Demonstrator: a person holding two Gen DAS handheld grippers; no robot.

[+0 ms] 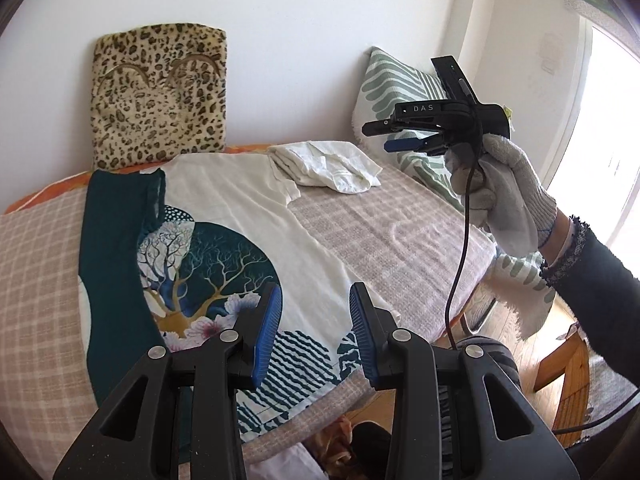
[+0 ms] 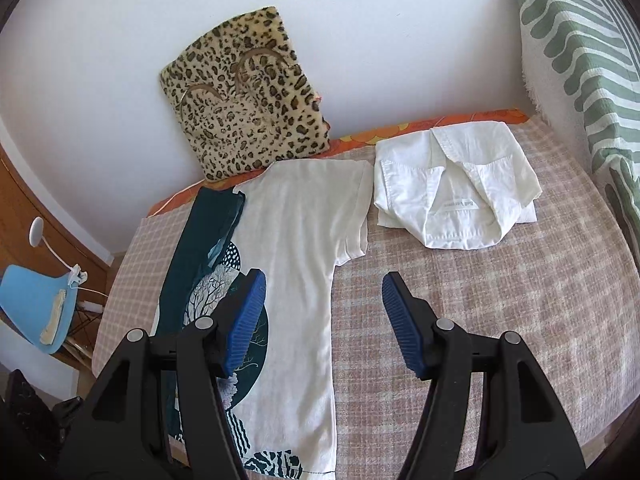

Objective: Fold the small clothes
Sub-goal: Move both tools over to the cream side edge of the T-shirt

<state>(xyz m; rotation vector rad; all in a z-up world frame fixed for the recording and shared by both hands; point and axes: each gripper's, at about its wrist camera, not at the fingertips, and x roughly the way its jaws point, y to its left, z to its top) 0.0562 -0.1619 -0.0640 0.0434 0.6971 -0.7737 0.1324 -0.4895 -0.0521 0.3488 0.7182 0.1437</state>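
White shirt (image 2: 456, 188) lies folded at bed's (image 2: 500, 300) far end. Printed tee (image 2: 296, 248) beside it, one side folded in, rest unfolded. My left gripper (image 1: 314, 340) and right gripper (image 2: 324, 320) gape empty above.

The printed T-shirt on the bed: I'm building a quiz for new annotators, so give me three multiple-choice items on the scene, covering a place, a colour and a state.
1. Where does the folded white shirt lie relative to the printed T-shirt in the right wrist view?
A. on top of it
B. to its right
C. on the floor

2. What colour is the T-shirt's folded-over side?
A. dark teal
B. red
C. yellow

3. What is between the right hand-held gripper pads?
A. a sleeve
B. a pillow
C. nothing

Answers: 1 B, it lies apart on the checked blanket. 2 A, teal along the left edge. 3 C, the pads stand apart over the bed.
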